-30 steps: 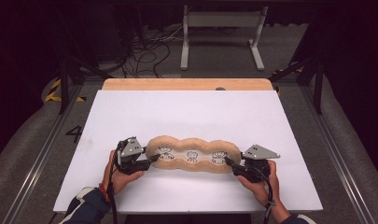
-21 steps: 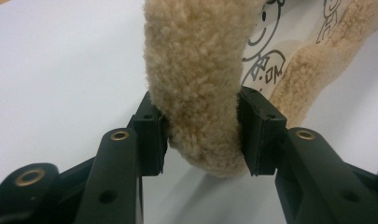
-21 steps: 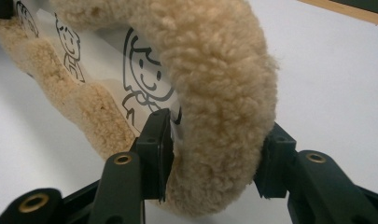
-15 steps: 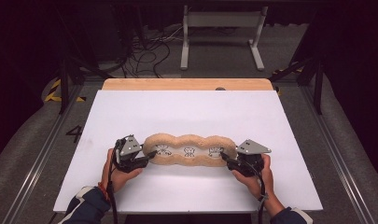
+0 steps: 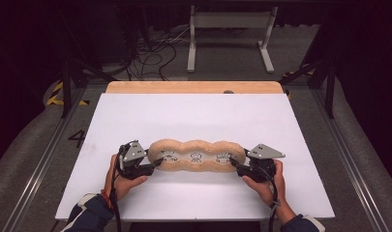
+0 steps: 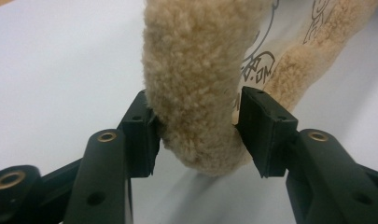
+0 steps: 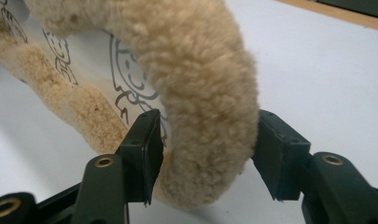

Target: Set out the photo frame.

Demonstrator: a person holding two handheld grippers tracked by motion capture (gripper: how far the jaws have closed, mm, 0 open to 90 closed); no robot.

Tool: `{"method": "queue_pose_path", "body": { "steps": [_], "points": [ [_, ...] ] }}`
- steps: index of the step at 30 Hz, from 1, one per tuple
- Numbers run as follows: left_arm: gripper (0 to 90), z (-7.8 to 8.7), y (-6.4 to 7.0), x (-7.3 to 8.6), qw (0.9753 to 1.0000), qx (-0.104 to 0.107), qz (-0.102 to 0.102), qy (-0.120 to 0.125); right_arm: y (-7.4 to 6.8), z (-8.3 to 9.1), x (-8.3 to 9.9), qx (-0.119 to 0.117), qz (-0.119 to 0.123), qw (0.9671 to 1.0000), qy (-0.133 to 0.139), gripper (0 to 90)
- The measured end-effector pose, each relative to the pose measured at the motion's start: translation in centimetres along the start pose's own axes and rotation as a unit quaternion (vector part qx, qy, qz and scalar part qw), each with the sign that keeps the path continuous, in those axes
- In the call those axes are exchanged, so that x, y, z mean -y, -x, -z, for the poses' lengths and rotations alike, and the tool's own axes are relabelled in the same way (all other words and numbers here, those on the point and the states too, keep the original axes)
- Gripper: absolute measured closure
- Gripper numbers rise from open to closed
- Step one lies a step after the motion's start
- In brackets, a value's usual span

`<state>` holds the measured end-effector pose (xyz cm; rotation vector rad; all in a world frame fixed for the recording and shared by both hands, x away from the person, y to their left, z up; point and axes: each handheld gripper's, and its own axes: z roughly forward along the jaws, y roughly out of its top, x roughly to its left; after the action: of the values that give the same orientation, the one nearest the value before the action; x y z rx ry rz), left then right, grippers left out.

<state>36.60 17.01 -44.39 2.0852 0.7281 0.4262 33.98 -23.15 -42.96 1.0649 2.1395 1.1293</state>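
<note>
A tan fleecy pad [image 5: 197, 155] with a scalloped outline and black cartoon drawings on its pale inner face lies across the near middle of the white table sheet [image 5: 193, 121]. My left gripper [image 5: 155, 164] is shut on the pad's left end; the fleece rim [image 6: 196, 93] bulges between its jaws. My right gripper [image 5: 233, 166] is shut on the pad's right end, with the thick fleece rim [image 7: 200, 93] pinched between its jaws. Both ends look lifted slightly off the sheet.
The white sheet covers a wooden table whose bare far edge [image 5: 193, 87] shows. Beyond it are a white metal frame [image 5: 230, 34], cables on the floor and dark stands. Metal rails [image 5: 348, 159] run along both sides of the table.
Both grippers have come a little nearer to me with the pad held between them. The pad now looks stretched straighter and longer.
</note>
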Motion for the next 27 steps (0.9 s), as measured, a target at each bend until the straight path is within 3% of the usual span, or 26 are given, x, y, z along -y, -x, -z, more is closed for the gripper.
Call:
{"method": "queue_pose_path", "body": {
  "steps": [4,8,14,20,27],
  "points": [
    [41.2,0.8,-0.4,-0.1,0.9998,-0.004,0.008,0.018,0.3,1.0,0.0,-0.001,-0.003,0.9998,0.018,43.4],
    [37.5,1.3,-0.3,0.0,0.9997,-0.002,-0.001,0.025,0.7,2.1,-0.1,0.003,-0.011,0.9993,0.035,43.1],
    [34.5,1.6,0.1,-0.3,0.9993,-0.002,-0.006,0.036,0.5,2.0,-0.2,0.005,0.000,0.9995,0.033,43.3],
    [30.8,0.9,0.1,-0.5,0.9995,-0.009,-0.004,0.031,0.4,1.6,-0.4,0.010,0.000,0.9996,0.026,42.8],
    [21.4,1.3,0.2,-0.4,0.9992,-0.012,-0.021,0.032,0.1,1.7,-0.8,0.014,0.020,0.9995,0.021,35.6]
  ]
}}
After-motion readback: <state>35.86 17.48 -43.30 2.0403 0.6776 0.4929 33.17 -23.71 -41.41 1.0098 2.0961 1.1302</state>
